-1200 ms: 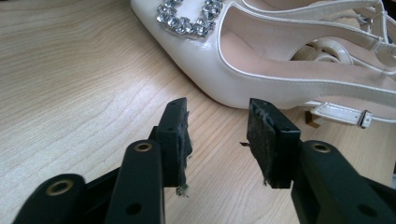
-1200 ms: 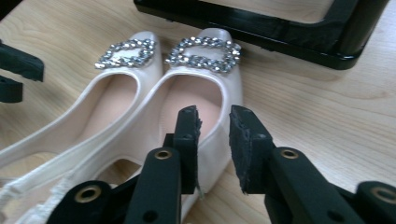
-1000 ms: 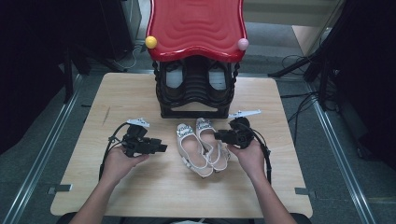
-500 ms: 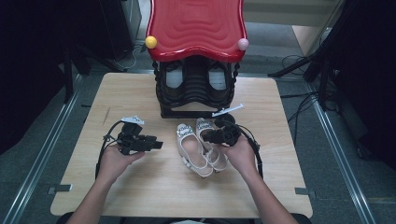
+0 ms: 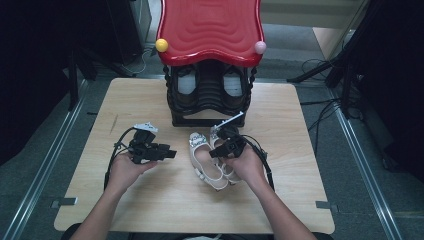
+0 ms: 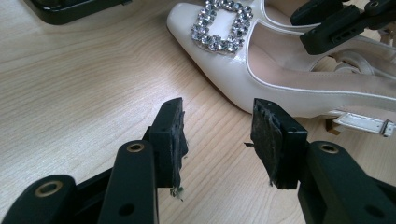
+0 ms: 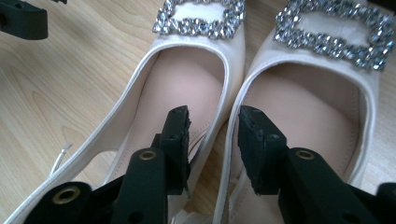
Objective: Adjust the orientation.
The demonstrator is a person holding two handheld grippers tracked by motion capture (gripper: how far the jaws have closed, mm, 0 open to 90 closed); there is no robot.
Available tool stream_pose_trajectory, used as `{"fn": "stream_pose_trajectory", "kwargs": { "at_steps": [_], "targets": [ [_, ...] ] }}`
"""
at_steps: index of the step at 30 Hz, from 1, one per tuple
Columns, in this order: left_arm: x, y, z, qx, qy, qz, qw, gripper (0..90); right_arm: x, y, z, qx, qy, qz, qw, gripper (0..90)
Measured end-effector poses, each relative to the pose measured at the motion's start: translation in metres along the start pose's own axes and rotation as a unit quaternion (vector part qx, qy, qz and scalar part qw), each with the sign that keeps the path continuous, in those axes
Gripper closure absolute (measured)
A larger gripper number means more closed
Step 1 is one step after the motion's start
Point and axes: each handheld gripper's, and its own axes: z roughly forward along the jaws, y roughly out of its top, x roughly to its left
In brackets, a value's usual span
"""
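Two white shoes (image 5: 212, 160) with sparkly buckles are laid side by side near the middle of the wooden table (image 5: 150, 100), toes pointed far. A black shoe rack (image 5: 209, 95) with a red top is stood at the far edge, and two dark shoes are already kept inside it. The white pair is not yet put away, so most of the work is judged to be left.

The right gripper (image 7: 212, 126) is held over the shoes where their inner sides meet. Its jaws have just been opening, one over each shoe, and nothing is pinched. The left gripper (image 6: 217, 135) is kept just left of the pair, jaws apart and empty. A grab and a lift to the rack are thought to come next.
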Motion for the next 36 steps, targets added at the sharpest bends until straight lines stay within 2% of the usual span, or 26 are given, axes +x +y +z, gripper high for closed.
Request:
{"fn": "stream_pose_trajectory", "kwargs": {
  "at_steps": [6, 10, 16, 19, 26, 27, 30, 31, 32, 36],
  "targets": [
    [-0.001, 0.003, 0.002, 0.001, -0.002, 0.005, 1.0000, 55.0, 0.002, -0.004, -0.001, 0.026, -0.009, 0.004, 0.9996, 68.2],
    [0.000, 0.003, 0.001, -0.002, 0.000, 0.003, 1.0000, 54.9, 0.005, -0.004, 0.005, 0.045, -0.024, -0.006, 0.9987, 68.6],
    [0.004, 0.003, -0.004, -0.008, 0.004, -0.002, 1.0000, 54.6, 0.009, 0.002, 0.008, 0.070, -0.040, -0.025, 0.9964, 78.0],
    [0.005, 0.002, -0.005, -0.011, 0.006, -0.002, 0.9999, 54.3, 0.010, 0.006, 0.007, 0.083, -0.044, -0.022, 0.9953, 82.6],
    [0.009, 0.001, -0.009, -0.019, 0.012, -0.011, 0.9997, 53.3, 0.005, 0.011, 0.005, 0.099, -0.032, -0.006, 0.9946, 85.7],
    [0.010, 0.001, -0.010, -0.019, 0.013, -0.011, 0.9997, 53.0, 0.003, 0.011, 0.004, 0.095, -0.027, -0.013, 0.9950, 85.7],
    [0.011, 0.001, -0.011, -0.019, 0.014, -0.011, 0.9997, 52.5, 0.002, 0.012, -0.001, 0.098, -0.018, -0.011, 0.9949, 85.8],
    [0.012, 0.001, -0.012, -0.020, 0.014, -0.012, 0.9996, 52.4, 0.001, 0.012, -0.003, 0.094, -0.015, -0.015, 0.9953, 85.8],
    [0.012, 0.000, -0.013, -0.021, 0.015, -0.012, 0.9996, 52.4, 0.002, 0.013, -0.006, 0.103, -0.009, -0.021, 0.9944, 85.8],
    [0.013, -0.001, -0.015, -0.020, 0.021, -0.013, 0.9995, 51.9, 0.006, 0.014, -0.014, 0.106, 0.011, -0.051, 0.9931, 85.8]
  ]
}}
